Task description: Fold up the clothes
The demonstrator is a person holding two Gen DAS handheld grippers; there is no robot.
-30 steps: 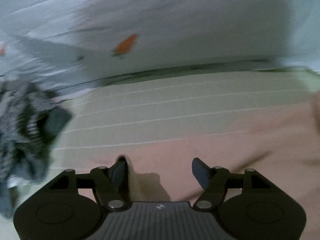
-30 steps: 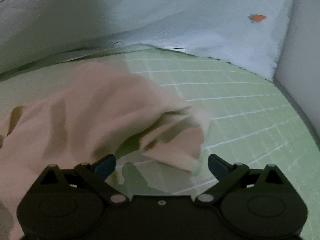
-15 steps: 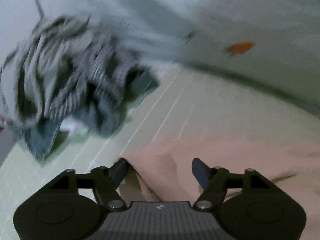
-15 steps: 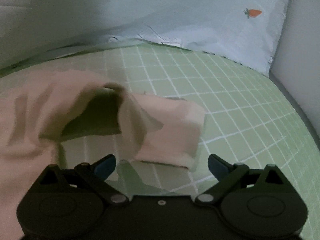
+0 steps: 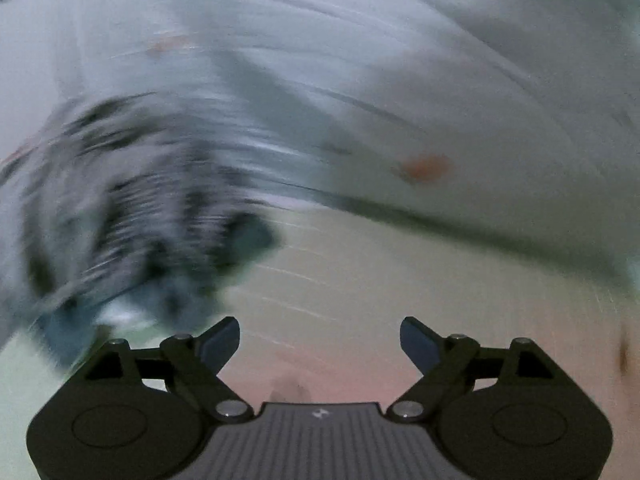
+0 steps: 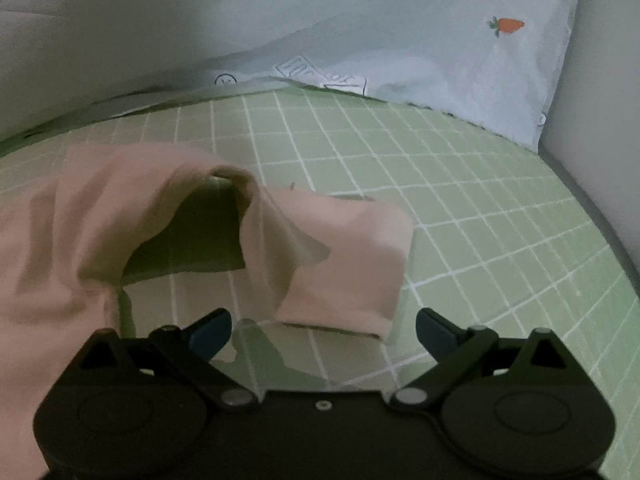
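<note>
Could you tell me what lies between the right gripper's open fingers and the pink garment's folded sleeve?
Only bare green checked sheet, as the right wrist view shows: the right gripper hovers open just short of the pink garment's folded sleeve, touching nothing.

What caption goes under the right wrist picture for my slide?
Open right claw above a rumpled pink garment on a green checked sheet, by a carrot-print pillow.
</note>
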